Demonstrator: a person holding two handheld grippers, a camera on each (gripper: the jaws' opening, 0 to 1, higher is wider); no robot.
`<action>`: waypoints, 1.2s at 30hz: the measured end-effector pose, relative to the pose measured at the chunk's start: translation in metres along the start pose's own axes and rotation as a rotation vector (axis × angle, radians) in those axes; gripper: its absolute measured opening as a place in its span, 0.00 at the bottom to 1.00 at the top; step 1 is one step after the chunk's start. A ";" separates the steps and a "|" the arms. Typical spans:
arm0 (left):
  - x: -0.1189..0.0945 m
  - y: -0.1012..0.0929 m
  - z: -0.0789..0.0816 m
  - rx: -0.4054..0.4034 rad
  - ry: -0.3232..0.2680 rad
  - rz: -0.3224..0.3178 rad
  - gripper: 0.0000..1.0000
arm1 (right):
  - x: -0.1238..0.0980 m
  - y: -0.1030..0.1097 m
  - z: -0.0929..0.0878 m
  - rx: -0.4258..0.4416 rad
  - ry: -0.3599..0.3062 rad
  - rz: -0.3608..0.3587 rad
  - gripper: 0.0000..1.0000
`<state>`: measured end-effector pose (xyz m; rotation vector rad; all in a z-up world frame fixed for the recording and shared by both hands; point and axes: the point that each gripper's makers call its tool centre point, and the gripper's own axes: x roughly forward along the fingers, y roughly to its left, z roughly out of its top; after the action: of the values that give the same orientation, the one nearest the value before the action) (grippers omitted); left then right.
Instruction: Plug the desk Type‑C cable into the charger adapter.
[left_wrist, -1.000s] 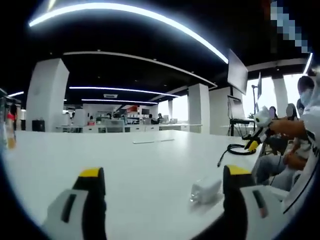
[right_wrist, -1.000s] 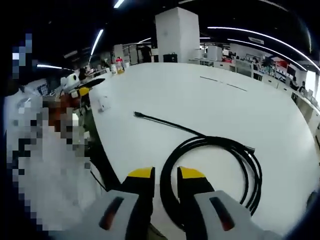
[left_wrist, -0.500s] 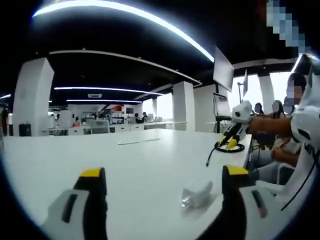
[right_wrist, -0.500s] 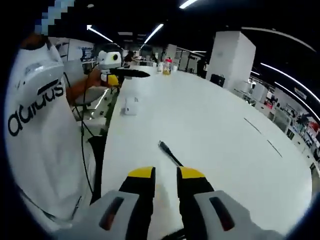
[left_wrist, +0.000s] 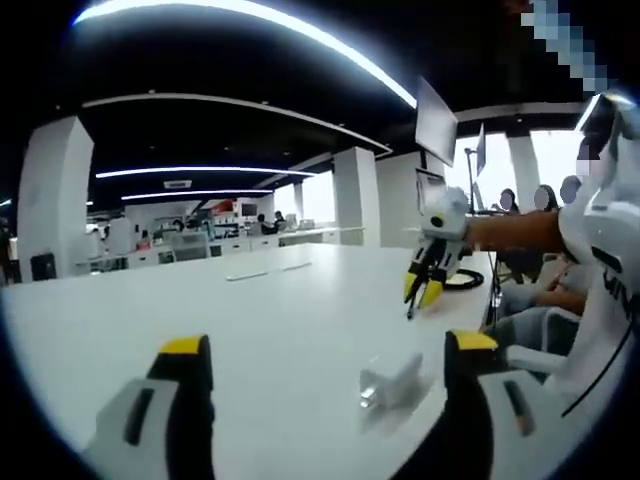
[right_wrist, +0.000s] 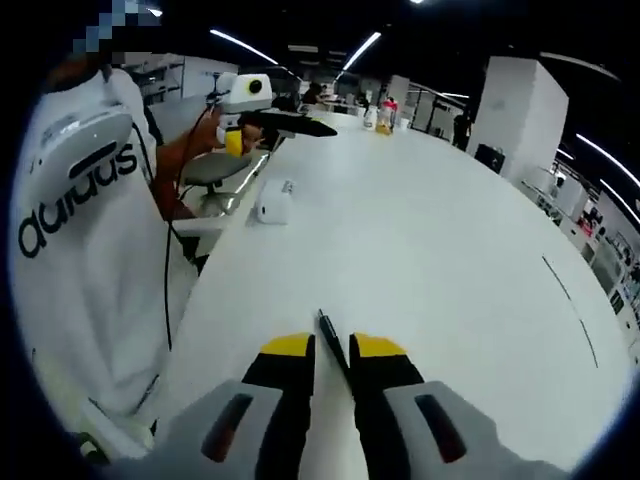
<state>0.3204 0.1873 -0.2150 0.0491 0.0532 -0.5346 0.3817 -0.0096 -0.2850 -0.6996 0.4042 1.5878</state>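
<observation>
White office counter (right_wrist: 450, 250). Right gripper (right_wrist: 333, 347), jaws nearly closed, pinches the light, limp Type-C cable (right_wrist: 331, 345) near its stiff plug. Left gripper (left_wrist: 330, 352) gapes empty; small rigid charger adapter (left_wrist: 392, 380) at its 1 o'clock: hold its flat sides.

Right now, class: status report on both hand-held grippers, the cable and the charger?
Right hand-held gripper shut on cable, plug end sticking out ahead. Left hand-held gripper open, empty. Charger lies on table between left jaws, unplugged. Nothing between plug and charger.
</observation>
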 end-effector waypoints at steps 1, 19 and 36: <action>0.000 0.000 -0.001 -0.001 0.002 0.000 0.96 | 0.002 0.002 0.001 -0.013 0.003 0.021 0.13; 0.012 -0.018 -0.011 0.002 0.076 -0.142 0.97 | 0.008 0.004 -0.006 -0.029 0.066 0.101 0.05; 0.035 -0.041 -0.039 0.192 0.334 -0.453 0.63 | 0.012 0.016 -0.001 -0.062 0.053 0.076 0.03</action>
<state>0.3283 0.1361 -0.2573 0.3195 0.3448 -0.9794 0.3658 -0.0032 -0.2956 -0.7829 0.4266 1.6619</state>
